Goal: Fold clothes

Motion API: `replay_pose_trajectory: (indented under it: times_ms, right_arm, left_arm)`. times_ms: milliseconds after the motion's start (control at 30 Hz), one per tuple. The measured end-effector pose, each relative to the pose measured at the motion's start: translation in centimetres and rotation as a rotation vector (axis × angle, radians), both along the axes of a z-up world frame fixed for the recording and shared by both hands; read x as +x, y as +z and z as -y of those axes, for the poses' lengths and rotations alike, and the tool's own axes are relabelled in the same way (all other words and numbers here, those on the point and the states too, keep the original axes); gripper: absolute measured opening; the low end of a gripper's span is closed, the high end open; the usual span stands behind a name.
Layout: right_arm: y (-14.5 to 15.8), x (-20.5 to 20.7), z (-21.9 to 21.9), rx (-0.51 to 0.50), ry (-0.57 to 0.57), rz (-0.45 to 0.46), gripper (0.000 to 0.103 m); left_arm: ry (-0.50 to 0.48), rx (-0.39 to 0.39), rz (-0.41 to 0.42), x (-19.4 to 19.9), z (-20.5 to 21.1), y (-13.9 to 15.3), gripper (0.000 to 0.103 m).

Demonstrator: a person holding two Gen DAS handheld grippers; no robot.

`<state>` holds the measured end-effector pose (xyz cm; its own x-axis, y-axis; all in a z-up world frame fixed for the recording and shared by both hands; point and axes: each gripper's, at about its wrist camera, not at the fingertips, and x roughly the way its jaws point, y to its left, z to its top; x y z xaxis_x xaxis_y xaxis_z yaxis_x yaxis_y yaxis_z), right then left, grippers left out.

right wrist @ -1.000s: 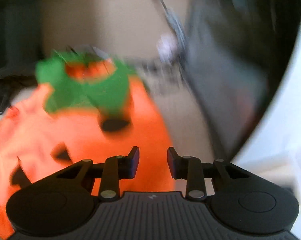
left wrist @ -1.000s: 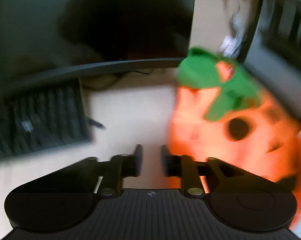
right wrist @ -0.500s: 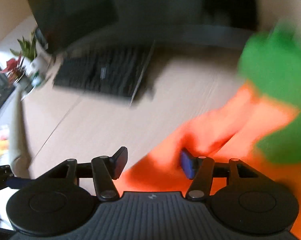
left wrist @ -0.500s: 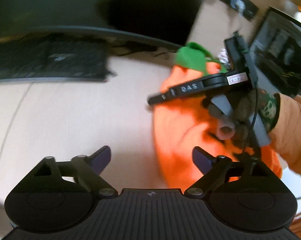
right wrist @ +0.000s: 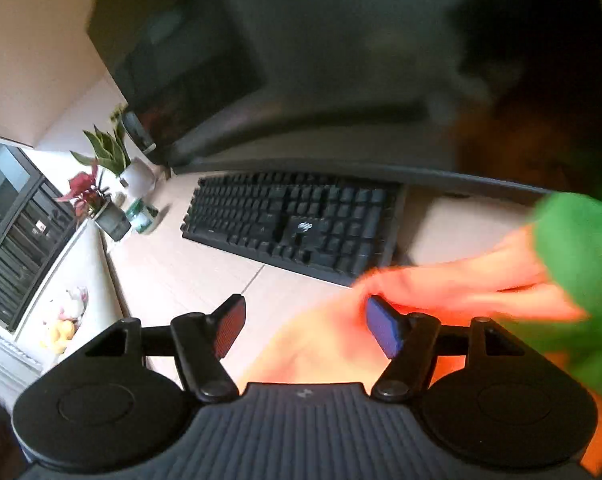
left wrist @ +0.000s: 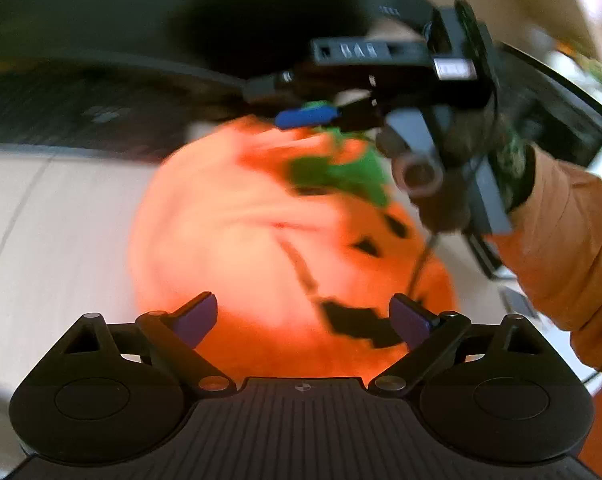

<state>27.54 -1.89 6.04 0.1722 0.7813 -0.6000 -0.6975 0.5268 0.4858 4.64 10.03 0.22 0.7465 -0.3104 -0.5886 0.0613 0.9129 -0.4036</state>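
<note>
The black keyboard is sitting on the pale table, to the left of the pumpkin costume, with a bare strip of table between them. Left of the keyboard, potted plants are crowding the table's far left edge, so the open room for moving appears to be the bare stretch in front of the keyboard.

The pumpkin costume, orange with a green collar and black face patches, is lying crumpled on the table, right of the keyboard and in front of the dark monitor. Its long axis seems to be running from the collar, nearest the monitor, down toward the left gripper.

The left gripper is hovering over the costume's near edge with its fingers spread wide, the black mouth patch lying between them; whether they are touching cloth cannot be told.

The right gripper is reaching in by the collar, fingers spread and holding nothing. In its own view the costume's orange edge is lying against the blue finger, while the red finger is standing over bare table toward the keyboard. Closing there would probably take that edge, so the right gripper looks nearer to a grasp. Both views are blurred.
</note>
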Motion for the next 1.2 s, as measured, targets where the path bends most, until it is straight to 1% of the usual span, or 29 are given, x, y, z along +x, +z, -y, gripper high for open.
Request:
replay_pose_trajectory:
  times_ms: [67, 133, 200, 233, 267, 333, 433, 467, 500, 567, 600, 633, 667, 700, 767, 833, 867, 900, 967, 1000, 1033, 1067, 1100, 1133, 1200]
  right_arm:
    - [0.5, -0.4, 5.6, -0.008, -0.167, 0.057, 0.067]
    - [0.0, -1.1, 11.9, -0.089, -0.366, 0.122, 0.067]
    - [-1.6, -2.2, 17.0, -0.209, -0.509, 0.153, 0.067]
    - [-2.6, -2.8, 19.0, -0.270, -0.557, 0.147, 0.067]
    - [-3.7, -3.3, 20.7, -0.315, -0.599, 0.123, 0.064]
    - [-5.8, -4.5, 23.6, -0.318, -0.665, 0.046, 0.063]
    - [-8.6, -6.1, 24.4, -0.223, -0.673, -0.065, 0.062]
    - [-9.0, -6.6, 23.6, -0.208, -0.648, -0.066, 0.053]
    - [-9.0, -6.9, 22.6, -0.208, -0.604, -0.052, 0.034]
    - [-9.1, -7.0, 21.0, -0.236, -0.528, -0.002, 0.015]
    - [-8.5, -7.0, 21.1, -0.268, -0.500, 0.050, 0.010]
    - [-7.9, -7.0, 21.3, -0.302, -0.479, 0.106, 0.009]
    - [-6.8, -6.5, 22.0, -0.345, -0.487, 0.174, 0.009]
    - [-5.8, -5.7, 22.9, -0.401, -0.520, 0.244, 0.008]
    - [-4.0, -4.4, 25.1, -0.507, -0.609, 0.338, 0.005]
    - [-2.4, -3.5, 26.9, -0.580, -0.688, 0.394, 0.005]
    - [-1.5, -3.2, 27.7, -0.605, -0.725, 0.419, 0.006]
    - [-0.6, -3.4, 28.4, -0.586, -0.747, 0.430, 0.006]
    - [0.7, -4.5, 29.2, -0.515, -0.751, 0.433, 0.008]
    - [1.2, -5.1, 29.5, -0.480, -0.748, 0.430, 0.011]
    - [1.0, -5.7, 29.5, -0.449, -0.727, 0.414, 0.013]
    - [0.4, -6.1, 29.2, -0.430, -0.693, 0.392, 0.022]
    - [-0.3, -6.8, 28.7, -0.423, -0.652, 0.367, 0.033]
    - [-1.3, -7.6, 28.0, -0.432, -0.609, 0.344, 0.036]
    - [-3.6, -9.2, 26.5, -0.484, -0.523, 0.304, 0.037]
  left_arm:
    - [-0.051, 0.021, 0.015, 2.0, 0.3, -0.2, 0.097]
    - [-0.049, 0.023, -0.010, 4.6, -0.2, -1.3, 0.097]
    - [-0.014, 0.009, -0.078, 6.4, -1.0, -3.0, 0.097]
    - [0.005, 0.002, -0.114, 7.3, -1.4, -4.0, 0.097]
    - [0.019, -0.007, -0.147, 8.0, -1.6, -4.8, 0.097]
    - [0.022, -0.038, -0.208, 8.9, -2.0, -6.3, 0.097]
    - [-0.014, -0.072, -0.259, 9.5, -1.2, -7.2, 0.097]
    - [-0.029, -0.069, -0.266, 9.7, -0.7, -7.2, 0.097]
    - [-0.053, -0.070, -0.268, 10.2, 0.4, -7.2, 0.097]
    - [-0.107, -0.076, -0.268, 11.2, 2.7, -7.2, 0.097]
    - [-0.133, -0.079, -0.269, 11.7, 3.8, -7.2, 0.097]
    - [-0.160, -0.081, -0.269, 12.2, 5.0, -7.2, 0.098]
    - [-0.187, -0.084, -0.269, 12.7, 6.2, -7.2, 0.098]
    - [-0.228, -0.097, -0.265, 13.2, 7.8, -7.2, 0.098]
    - [-0.319, -0.128, -0.254, 14.1, 11.2, -7.3, 0.098]
    - [-0.413, -0.135, -0.256, 14.2, 14.2, -7.3, 0.098]
    - [-0.450, -0.114, -0.255, 13.9, 15.2, -7.2, 0.098]
    - [-0.456, -0.086, -0.250, 13.6, 15.2, -7.1, 0.098]
    - [-0.453, -0.029, -0.236, 12.9, 14.9, -6.9, 0.098]
    - [-0.427, -0.023, -0.241, 12.9, 13.9, -6.9, 0.098]
    - [-0.386, -0.039, -0.248, 12.8, 12.4, -6.9, 0.098]
    - [-0.343, -0.059, -0.255, 12.8, 10.8, -6.8, 0.098]
    - [-0.300, -0.057, -0.260, 12.6, 9.4, -6.7, 0.097]
    - [-0.257, -0.050, -0.263, 12.4, 8.0, -6.4, 0.097]
    - [-0.171, -0.036, -0.271, 11.8, 5.2, -6.0, 0.097]
